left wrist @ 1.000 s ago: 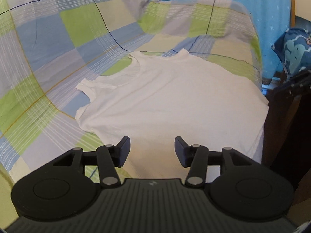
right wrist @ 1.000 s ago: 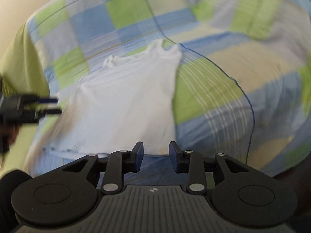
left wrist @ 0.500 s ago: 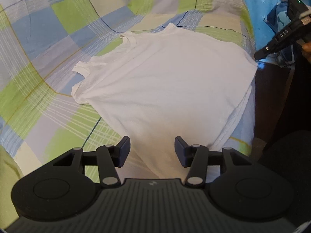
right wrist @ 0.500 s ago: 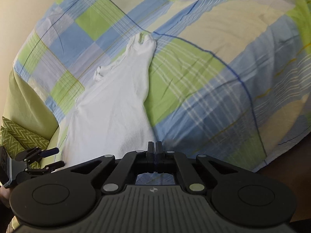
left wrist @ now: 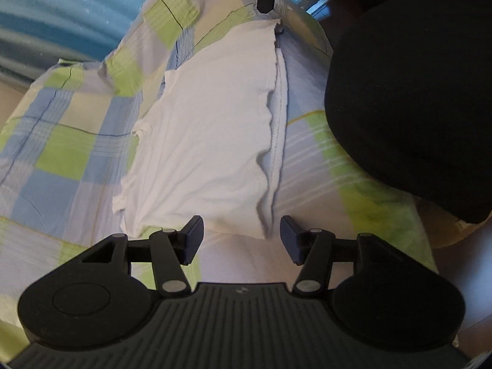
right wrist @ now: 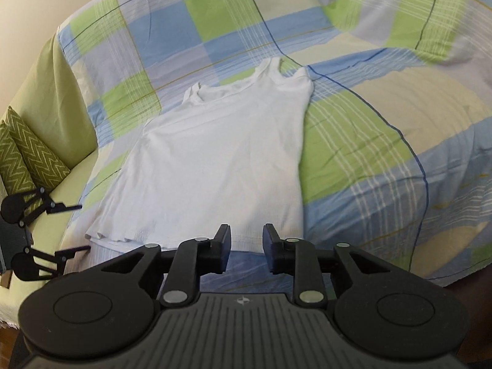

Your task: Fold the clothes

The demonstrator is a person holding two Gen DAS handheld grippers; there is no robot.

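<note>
Half a second ago the right gripper (right wrist: pixel 246 247) had its fingers pressed together; now they stand partly apart with nothing between them, poised just short of the near hem of the white tank top (right wrist: pixel 215 160). Meanwhile the left gripper (left wrist: pixel 241 236) has swung round to the hem's other corner, fingers wide apart and empty, the corner of the cloth lying between them. Most likely each tool is lined up on its own hem corner so that both can pinch and lift together for a first fold. As yet unfolded, the top lies spread flat near the front edge of the checked bedspread (right wrist: pixel 353 141), straps toward the far side, its hem rippled and slightly lifted.
</note>
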